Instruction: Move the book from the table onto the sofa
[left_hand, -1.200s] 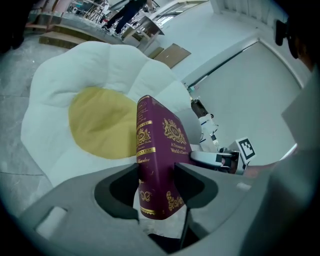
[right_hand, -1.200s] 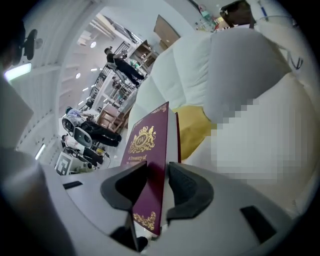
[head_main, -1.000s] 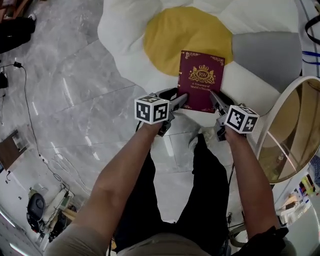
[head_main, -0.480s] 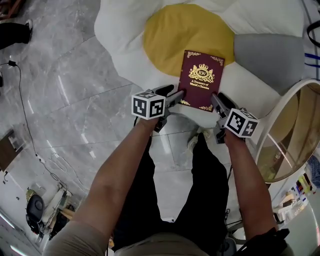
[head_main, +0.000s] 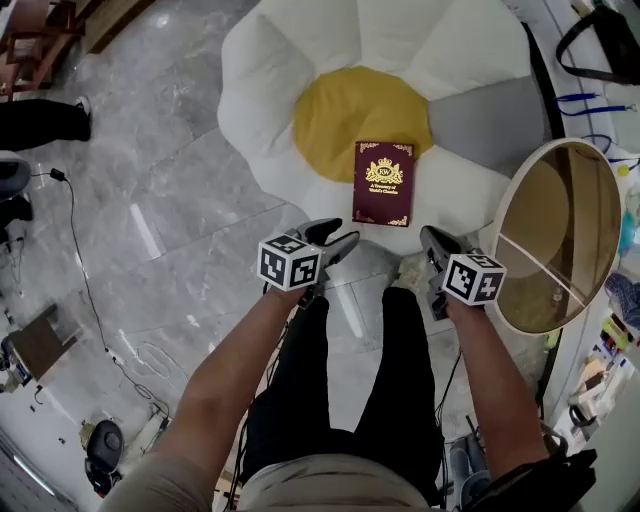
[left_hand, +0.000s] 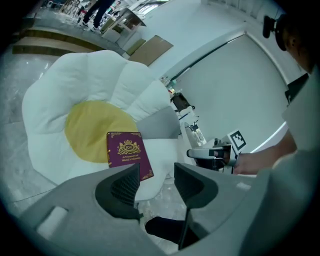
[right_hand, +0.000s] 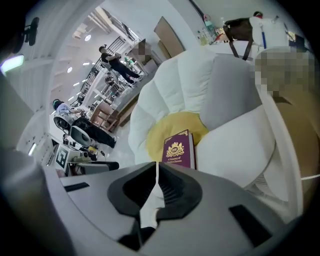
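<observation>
Maroon book (head_main: 383, 183) flat on flower-shaped sofa (head_main: 262, 95) — gold "RW" crest, title beneath too small. Left gripper (head_main: 338, 238) spread, empty; right gripper (head_main: 430, 238) just closing — together, nothing between.

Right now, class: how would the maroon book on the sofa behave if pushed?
The book looks hard-covered, so probably stiff, not floppy. Lying flat, it should not roll. On the soft sofa, it may drag rather than slide.

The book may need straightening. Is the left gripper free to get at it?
Probably yes: the left gripper is open and empty, and nothing lies between it and the book, flat on the sofa.
</observation>
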